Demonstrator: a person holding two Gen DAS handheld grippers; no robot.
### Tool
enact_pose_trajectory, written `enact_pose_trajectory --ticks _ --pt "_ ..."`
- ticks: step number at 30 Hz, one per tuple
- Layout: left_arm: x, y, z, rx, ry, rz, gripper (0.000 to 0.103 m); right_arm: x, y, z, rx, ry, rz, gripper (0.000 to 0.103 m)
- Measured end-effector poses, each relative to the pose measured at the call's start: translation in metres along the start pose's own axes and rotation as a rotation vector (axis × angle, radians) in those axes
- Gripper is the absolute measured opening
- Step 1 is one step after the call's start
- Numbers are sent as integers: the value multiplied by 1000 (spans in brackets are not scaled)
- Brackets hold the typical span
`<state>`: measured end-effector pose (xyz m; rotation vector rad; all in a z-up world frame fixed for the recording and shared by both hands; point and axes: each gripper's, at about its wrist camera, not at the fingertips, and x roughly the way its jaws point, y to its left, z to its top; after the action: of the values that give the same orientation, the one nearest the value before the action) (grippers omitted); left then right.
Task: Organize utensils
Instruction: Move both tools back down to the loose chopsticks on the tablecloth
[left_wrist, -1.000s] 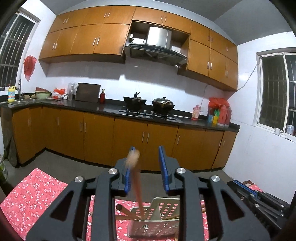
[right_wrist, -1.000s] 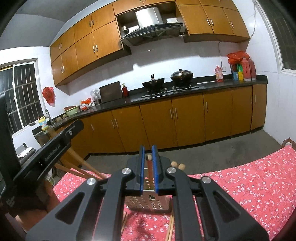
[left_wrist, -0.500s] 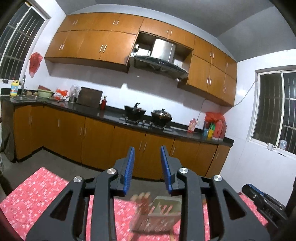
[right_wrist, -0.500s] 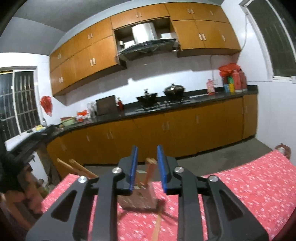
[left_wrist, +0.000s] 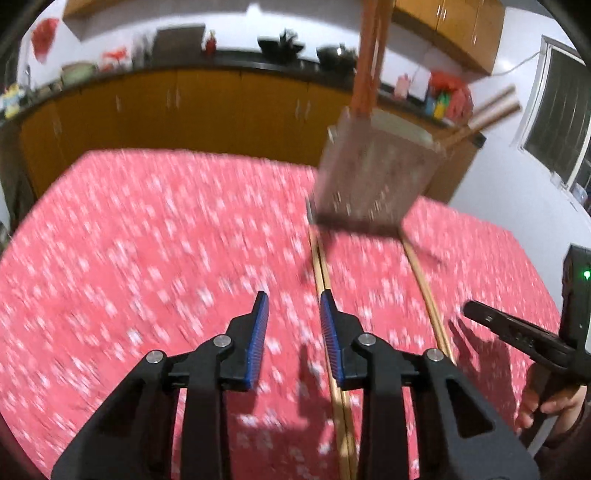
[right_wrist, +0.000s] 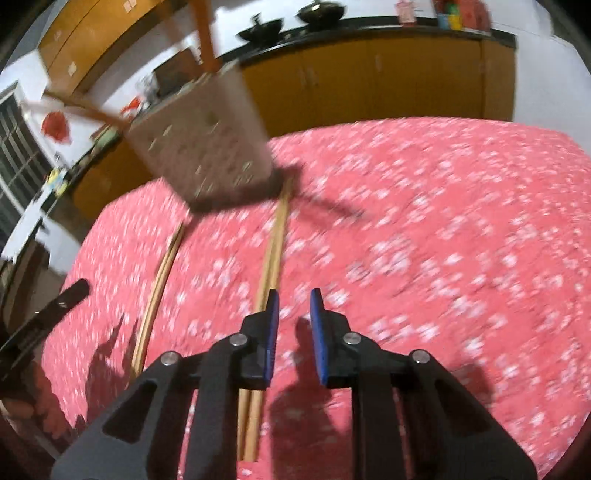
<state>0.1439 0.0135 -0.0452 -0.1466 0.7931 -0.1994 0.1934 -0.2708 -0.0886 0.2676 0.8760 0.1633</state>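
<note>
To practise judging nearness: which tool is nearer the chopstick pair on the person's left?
Left. The left pair lies right beside the left tool; the right tool sits beside the other pair. Both tools have just been closing, empty.

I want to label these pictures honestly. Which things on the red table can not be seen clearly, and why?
- Utensil holder: motion blur in both views hides its holes and contents.
- Chopsticks, left view: the left gripper covers part, the bottom edge cuts the ends.
- Chopsticks, right view: the near part is behind the right gripper.
- Tablecloth: pattern smeared.
</note>
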Motion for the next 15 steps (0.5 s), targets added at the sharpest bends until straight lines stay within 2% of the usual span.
enact_pose_trajectory --ticks 5,7,9,15 --pt "11 -6 -15 15 55 -24 29 18 19 -7 -59 57 -19 14" --pt "16 -8 -20 26 74 -26 28 16 20 -9 -77 39 -31 13" --pt "19 -9 -23 31 91 -27 27 13 21 -8 -102 18 -92 9" --pt "23 -12 -35 42 126 -47 22 10 1 -5 -60 -4 -144 7"
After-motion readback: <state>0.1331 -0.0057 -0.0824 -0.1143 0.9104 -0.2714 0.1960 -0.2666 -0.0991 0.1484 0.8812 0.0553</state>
